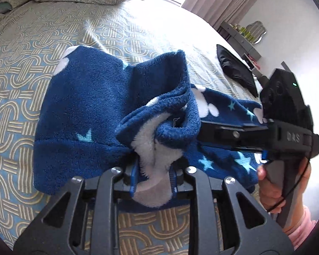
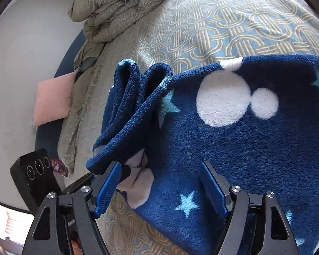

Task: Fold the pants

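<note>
1. Two layers at least are bunched in our left gripper (image 1: pixel 153 174), clenched on the fleece pants (image 1: pixel 91 110) lying on the bed (image 1: pixel 32 42); pulling now could drag the whole stack askew.
2. Our right gripper (image 2: pixel 159 188) hovers released over the pants; closing there may catch only the top layer, leaving the fold (image 2: pixel 138 85) uneven.

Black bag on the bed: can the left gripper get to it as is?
Probably not: the left gripper is shut on the fleece pants, and the right gripper sits between it and the black bag.
</note>
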`<state>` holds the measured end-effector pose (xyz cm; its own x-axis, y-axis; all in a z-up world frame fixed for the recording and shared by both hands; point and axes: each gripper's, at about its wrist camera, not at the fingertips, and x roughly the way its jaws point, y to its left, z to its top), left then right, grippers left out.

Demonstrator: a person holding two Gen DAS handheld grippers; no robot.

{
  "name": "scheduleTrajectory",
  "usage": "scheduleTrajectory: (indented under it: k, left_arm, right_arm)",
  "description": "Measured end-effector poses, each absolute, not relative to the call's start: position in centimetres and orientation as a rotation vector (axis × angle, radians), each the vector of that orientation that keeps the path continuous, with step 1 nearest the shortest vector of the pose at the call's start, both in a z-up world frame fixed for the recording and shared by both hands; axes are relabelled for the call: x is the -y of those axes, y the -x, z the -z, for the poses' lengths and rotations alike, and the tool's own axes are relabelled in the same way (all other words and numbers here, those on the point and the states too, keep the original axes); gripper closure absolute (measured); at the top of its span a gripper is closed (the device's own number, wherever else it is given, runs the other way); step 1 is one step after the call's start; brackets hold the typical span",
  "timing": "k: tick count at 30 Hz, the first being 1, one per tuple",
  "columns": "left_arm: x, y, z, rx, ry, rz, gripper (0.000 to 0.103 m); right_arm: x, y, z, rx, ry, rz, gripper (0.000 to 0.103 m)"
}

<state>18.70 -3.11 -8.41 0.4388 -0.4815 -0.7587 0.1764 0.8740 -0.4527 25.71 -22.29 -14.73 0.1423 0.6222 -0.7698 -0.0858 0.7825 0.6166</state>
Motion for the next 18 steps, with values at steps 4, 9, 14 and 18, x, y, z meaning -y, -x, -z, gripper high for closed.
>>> scheduleTrajectory:
  k: [4,9,14,18]
  left_arm:
    - [3.0,-17.9,8.1,-1.031,0.346,0.497,0.066]
    - [3.8,-17.5,8.6,-1.054,0.356,0.529,0.066]
    - [3.3,-16.9,8.7,-1.063,0.4,0.541,0.066]
    - [2.3,-16.2,8.5,-1.065,0.411,0.537,0.066]
  right_arm:
    - [21.9,-26.3,14.3,-1.327,-0.562,-0.578,0.024]
    - [21.5,-28.0,14.9,-1.368,-0.682,-0.604,0.021]
    - [19.9,-30.1,16.3,-1.461,-0.706,-0.558,0.02]
    - [19.1,-30.2,17.0,-1.484,-0.697,-0.52,0.02]
